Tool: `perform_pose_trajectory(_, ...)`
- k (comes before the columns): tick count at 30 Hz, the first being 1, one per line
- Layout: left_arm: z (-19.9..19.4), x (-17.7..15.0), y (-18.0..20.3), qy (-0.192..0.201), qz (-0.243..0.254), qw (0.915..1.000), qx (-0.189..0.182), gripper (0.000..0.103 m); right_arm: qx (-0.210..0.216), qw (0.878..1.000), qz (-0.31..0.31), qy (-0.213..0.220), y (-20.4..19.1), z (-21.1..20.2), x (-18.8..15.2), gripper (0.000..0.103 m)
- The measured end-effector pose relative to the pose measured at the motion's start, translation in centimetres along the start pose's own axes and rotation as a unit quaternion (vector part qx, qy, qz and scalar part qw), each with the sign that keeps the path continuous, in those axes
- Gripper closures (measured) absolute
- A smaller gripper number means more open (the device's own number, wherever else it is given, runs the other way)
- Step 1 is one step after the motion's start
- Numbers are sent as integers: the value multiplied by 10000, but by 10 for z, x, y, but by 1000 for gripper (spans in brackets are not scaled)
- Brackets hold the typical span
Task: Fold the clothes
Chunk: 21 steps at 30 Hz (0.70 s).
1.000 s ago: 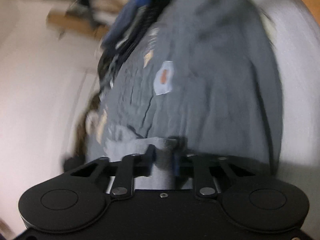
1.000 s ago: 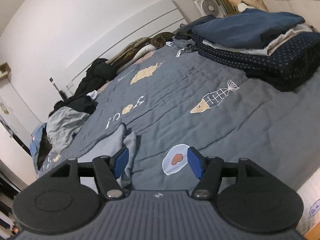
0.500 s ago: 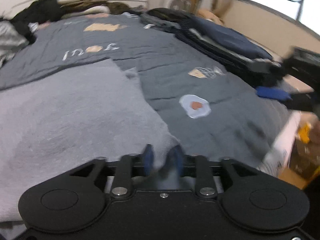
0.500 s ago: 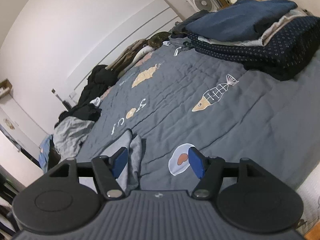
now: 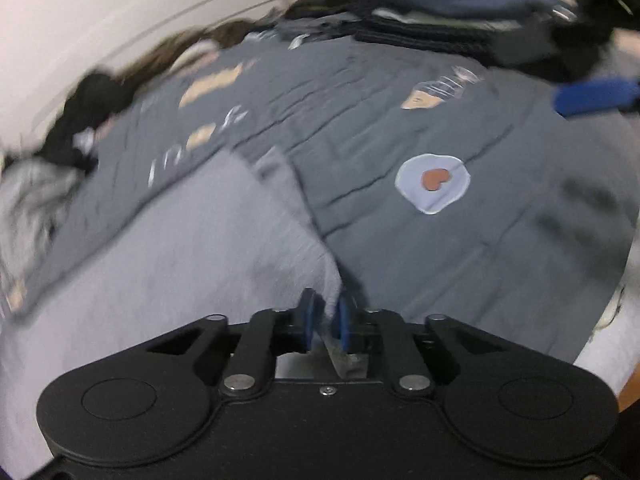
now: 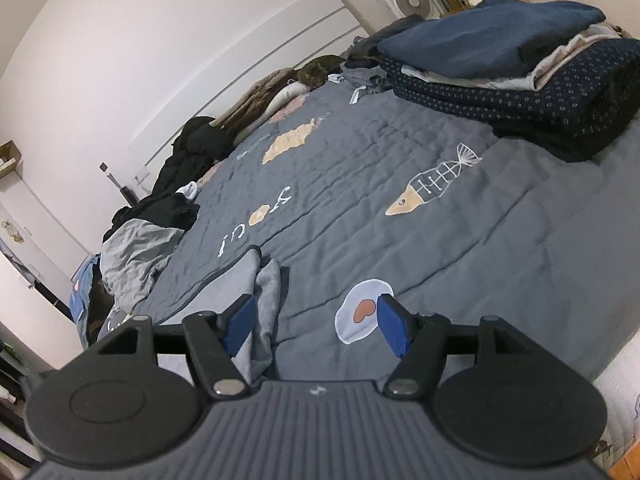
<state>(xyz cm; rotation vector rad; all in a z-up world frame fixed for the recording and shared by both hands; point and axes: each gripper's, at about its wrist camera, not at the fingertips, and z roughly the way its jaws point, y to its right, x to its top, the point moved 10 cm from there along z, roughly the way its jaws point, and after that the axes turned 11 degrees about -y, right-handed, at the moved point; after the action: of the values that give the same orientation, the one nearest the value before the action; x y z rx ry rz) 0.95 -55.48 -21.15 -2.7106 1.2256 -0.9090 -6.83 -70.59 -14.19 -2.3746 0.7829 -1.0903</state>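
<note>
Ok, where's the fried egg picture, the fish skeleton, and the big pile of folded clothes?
fried egg picture (image 6: 362, 311): right wrist view, on its orange yolk.
fish skeleton (image 6: 434, 186): right wrist view, on the ribs at mid-body.
pile of folded clothes (image 6: 492, 42): right wrist view, on the dark blue top layer.

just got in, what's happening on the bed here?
A person with a handheld gripper in each hand is folding laundry on a grey quilted bedspread. The left gripper is shut on a corner of a light grey fleece garment spread over the bed. The right gripper is open and holds nothing, above the quilt's fried-egg patch. A stack of folded dark clothes sits at the far right; unfolded clothes are heaped at the left.
</note>
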Motion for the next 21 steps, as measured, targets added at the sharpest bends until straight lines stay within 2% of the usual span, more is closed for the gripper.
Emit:
perform_pose_trajectory(4, -15, -20, -26, 97, -684, 9970, -343, 97, -62, 9997, -237, -89, -4, 8, 3, 37)
perform_pose_trajectory(7, -25, -28, -41, 192, -1411, 9851, -965, 97, -108, 9990, -415, -156, -7, 13, 5, 37)
perform_pose_trajectory(9, -25, -31, -42, 226, -1438, 9832, -1105, 97, -139, 9983, -533, -200, -9, 17, 7, 36)
perform_pose_trajectory(12, -25, -34, -44, 230, -1460, 9831, -1082, 97, -164, 9969, -718, -292, -12, 24, 9, 36)
perform_pose_trajectory(17, -21, -33, -40, 257, -1396, 9835, -1119, 96, 361, 9888, -1146, -882, -36, 83, 21, 32)
perform_pose_trajectory(21, -17, -30, -41, 258, -1432, 9819, -1213, 96, 556, 9854, -934, -1313, -38, 135, 24, 31)
